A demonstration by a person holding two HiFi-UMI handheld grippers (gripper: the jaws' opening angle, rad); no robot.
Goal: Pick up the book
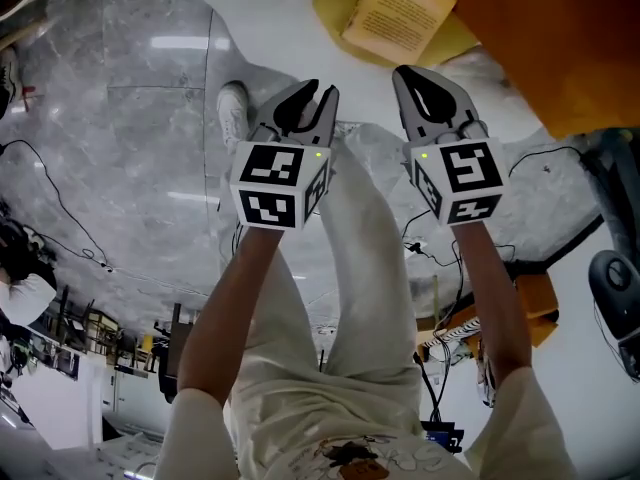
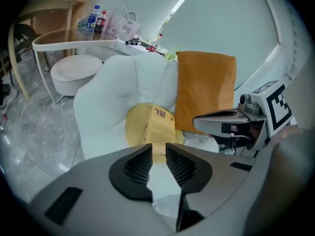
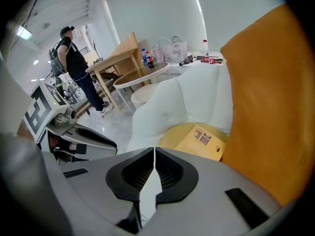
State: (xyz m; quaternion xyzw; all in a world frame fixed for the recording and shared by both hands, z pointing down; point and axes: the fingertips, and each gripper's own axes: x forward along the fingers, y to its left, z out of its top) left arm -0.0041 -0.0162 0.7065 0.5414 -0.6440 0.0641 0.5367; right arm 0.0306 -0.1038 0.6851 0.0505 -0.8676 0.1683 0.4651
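Item under inspection: the book (image 1: 400, 13), yellow-covered, lying with its printed back cover up on a yellow cushion (image 1: 335, 8). The cushion rests on the seat of a white armchair (image 2: 123, 92). An orange cushion (image 2: 205, 90) stands against the chair back, just beside the book at its 3 o'clock in the left gripper view.

Left gripper (image 1: 318, 93): jaws slightly apart, a narrow gap between the ribbed pads and nothing between them. In the head view the book lies between 1 and 2 o'clock of its tips, apart from them. In the left gripper view the book sits at 12 o'clock, directly beyond the jaw gap and in line with it; no contact is visible.

Right gripper (image 1: 415, 83): jaws together, tips meeting, holding nothing. In the head view the book lies at 12 o'clock of its tips, near but not touching. In the right gripper view the book appears close to 3 o'clock of the closed tips, off the jaw line, with the orange cushion beyond it.

The two grippers are side by side, both short of the book.
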